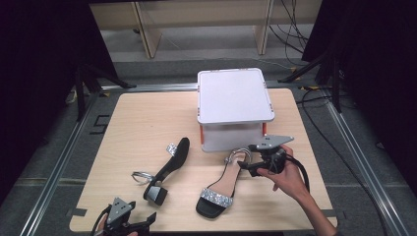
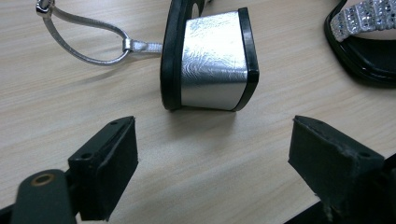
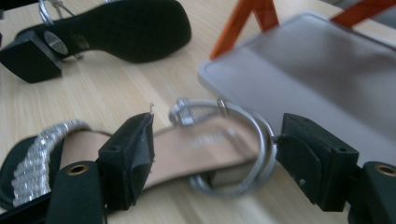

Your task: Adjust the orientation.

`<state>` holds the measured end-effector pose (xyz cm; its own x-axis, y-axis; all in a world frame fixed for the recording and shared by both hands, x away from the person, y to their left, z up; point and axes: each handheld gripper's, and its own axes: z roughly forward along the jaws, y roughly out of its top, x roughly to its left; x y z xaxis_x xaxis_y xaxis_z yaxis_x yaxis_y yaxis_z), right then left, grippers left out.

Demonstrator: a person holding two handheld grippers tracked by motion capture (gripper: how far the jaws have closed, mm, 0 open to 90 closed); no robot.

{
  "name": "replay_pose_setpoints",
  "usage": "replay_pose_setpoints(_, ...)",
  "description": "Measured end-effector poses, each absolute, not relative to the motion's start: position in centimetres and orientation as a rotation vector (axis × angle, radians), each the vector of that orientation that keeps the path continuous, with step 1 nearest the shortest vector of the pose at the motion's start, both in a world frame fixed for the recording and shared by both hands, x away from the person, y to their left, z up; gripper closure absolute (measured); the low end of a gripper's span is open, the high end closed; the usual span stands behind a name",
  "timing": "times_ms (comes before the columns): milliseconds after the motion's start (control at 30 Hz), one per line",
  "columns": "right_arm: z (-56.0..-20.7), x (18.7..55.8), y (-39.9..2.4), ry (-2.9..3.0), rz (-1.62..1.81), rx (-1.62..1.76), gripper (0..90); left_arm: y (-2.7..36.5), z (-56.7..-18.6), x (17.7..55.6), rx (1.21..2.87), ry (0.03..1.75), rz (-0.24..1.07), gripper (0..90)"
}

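Note:
Two black block-heel sandals lie on the wooden table (image 1: 133,123). One sandal (image 1: 169,164) lies tipped on its side, and its silver heel (image 2: 215,60) lies just beyond the tips of my left gripper (image 2: 215,140). That gripper (image 1: 142,215) is open at the front left edge with nothing between its jaws. The other sandal (image 1: 219,189) stands upright and has a rhinestone toe strap (image 3: 35,156). My right gripper (image 3: 217,140) is open. Its jaws straddle this sandal's heel end and silver ankle strap (image 3: 252,154). A hand holds the right gripper (image 1: 248,158) from the right.
A white two-tier rack (image 1: 235,96) with orange legs (image 3: 240,23) stands at the table's back centre, right behind the upright sandal's heel. The side-lying sandal's loose silver strap (image 2: 88,39) trails on the wood to its left. Bare wood lies at the table's left.

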<state>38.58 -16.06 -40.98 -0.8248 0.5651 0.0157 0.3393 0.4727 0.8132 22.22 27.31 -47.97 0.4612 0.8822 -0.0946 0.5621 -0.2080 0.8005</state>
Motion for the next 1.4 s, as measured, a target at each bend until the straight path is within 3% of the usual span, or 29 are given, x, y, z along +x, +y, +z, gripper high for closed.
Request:
replay_pose_setpoints(300,-40.6,40.9,-10.9,2.575,1.259,0.683,24.3,27.3,-48.0,22.2,1.897,1.209,0.496,15.2)
replay_pose_setpoints(633,-42.7,43.1,-7.9,2.675,1.143,0.687,24.1,27.3,-48.0,22.2,1.896,1.209,0.491,15.2)
replay_pose_setpoints(1100,-44.0,43.3,-9.6,2.755,1.064,0.777,25.8,27.4,-48.0,22.2,1.895,1.211,0.496,15.2)
replay_pose_setpoints(1400,-43.7,40.9,-13.0,2.737,1.031,0.819,24.3,27.4,-48.0,22.2,1.897,1.202,0.494,15.2)
